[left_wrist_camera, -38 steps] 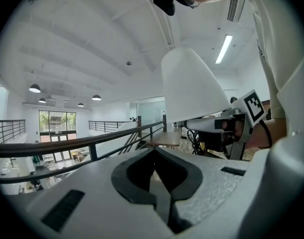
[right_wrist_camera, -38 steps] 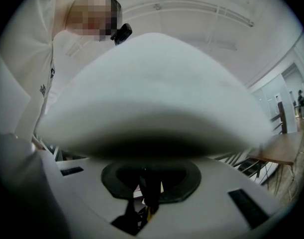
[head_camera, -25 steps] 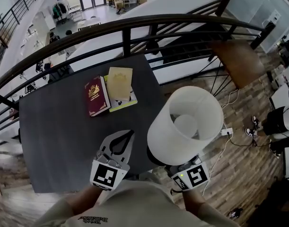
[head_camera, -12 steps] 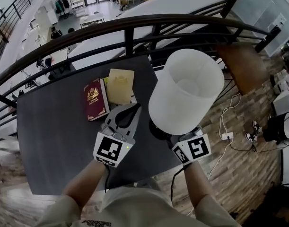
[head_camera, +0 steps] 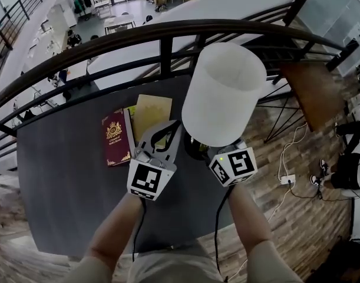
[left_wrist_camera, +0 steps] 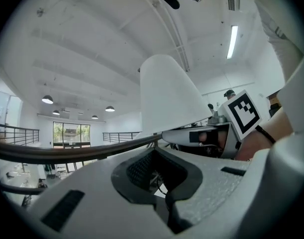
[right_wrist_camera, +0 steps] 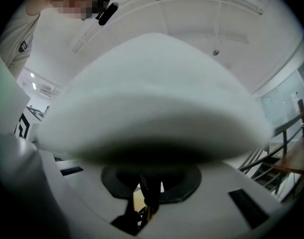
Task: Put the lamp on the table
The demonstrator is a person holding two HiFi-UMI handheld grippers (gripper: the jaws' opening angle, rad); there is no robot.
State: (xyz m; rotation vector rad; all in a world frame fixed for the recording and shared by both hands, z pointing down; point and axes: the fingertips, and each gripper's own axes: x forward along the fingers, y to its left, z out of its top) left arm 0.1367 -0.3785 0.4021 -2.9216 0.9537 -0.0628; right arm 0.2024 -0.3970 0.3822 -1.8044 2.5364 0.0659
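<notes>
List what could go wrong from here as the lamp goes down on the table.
The right gripper holds the lamp low on its thin stem, under a wide shade; top-heavy, it may tilt or slip.
The lamp is near the far right corner of the table, beside the railing; set too far out, its base might overhang and tip.
The books and the left gripper sit close on its left; a bump is possible.
</notes>
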